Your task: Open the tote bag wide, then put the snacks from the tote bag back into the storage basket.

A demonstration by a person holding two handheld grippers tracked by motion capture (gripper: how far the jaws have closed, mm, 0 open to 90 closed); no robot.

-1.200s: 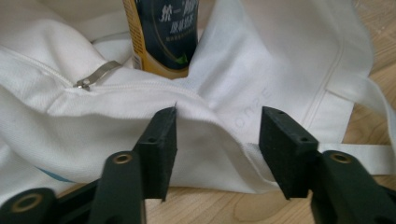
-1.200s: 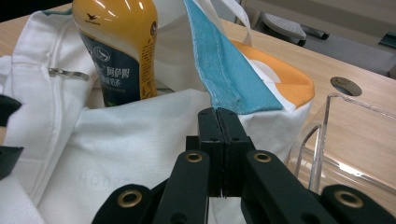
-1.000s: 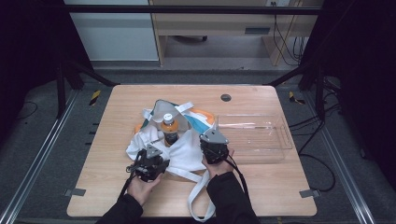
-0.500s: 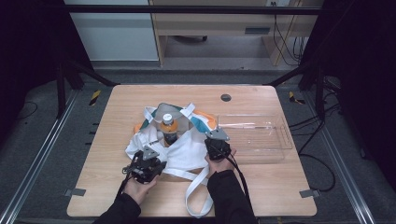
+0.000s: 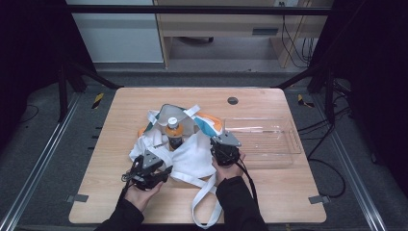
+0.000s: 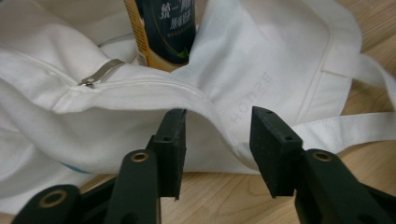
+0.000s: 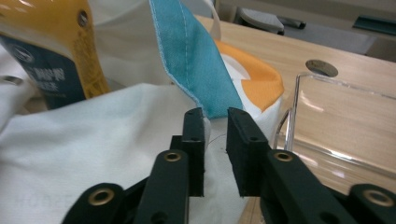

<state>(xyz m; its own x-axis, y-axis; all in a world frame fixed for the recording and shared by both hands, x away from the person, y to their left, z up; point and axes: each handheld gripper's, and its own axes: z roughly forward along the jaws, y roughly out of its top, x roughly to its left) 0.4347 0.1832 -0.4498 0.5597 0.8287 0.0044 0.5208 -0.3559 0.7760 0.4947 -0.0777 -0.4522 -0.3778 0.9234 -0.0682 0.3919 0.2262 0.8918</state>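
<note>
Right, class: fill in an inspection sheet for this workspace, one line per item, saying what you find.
Surface: wooden table, one round hole.
Job's things: white tote bag slumped open around an upright bottle.
Clutter: clear plastic tray, empty, beside the bag.
Grippers: left gripper open at the bag's zipped edge; right gripper slightly open by the teal flap; both jaws just opened.
Cables: one trailing from each gripper.
Surroundings: dark frame, cabinet behind.

A clear plastic tray (image 5: 269, 139) lies on the wooden table (image 5: 298, 192), near a round grommet hole (image 5: 233, 100).
</note>
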